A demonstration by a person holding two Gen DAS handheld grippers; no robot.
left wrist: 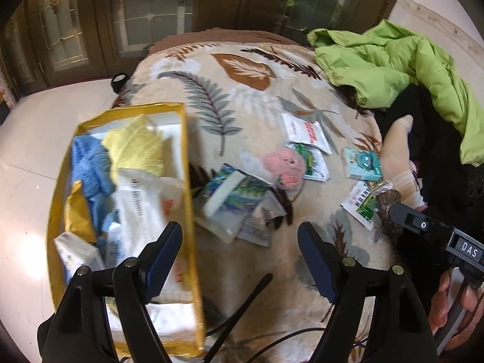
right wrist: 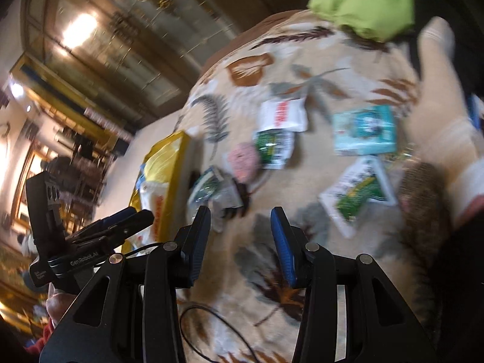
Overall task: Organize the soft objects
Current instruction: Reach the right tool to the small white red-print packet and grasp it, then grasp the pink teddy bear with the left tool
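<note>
- We see our left hand-held gripper [left wrist: 242, 257] gaping, empty, over the leaf-patterned blanket [left wrist: 242, 69].
- Our right hand-held gripper [right wrist: 240, 243] stands half-open, empty.
- The yellow-trimmed bag [left wrist: 183, 139] sits at the blanket's left edge.

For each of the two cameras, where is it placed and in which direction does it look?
Left wrist: on the left gripper, looking down at the leaf-print blanket and yellow-edged bag; its open fingers and the right gripper show.
Right wrist: on the right gripper, tilted, facing the same blanket; its empty fingers and the left gripper show.
Shared: bag, pink soft item, green jacket.
</note>
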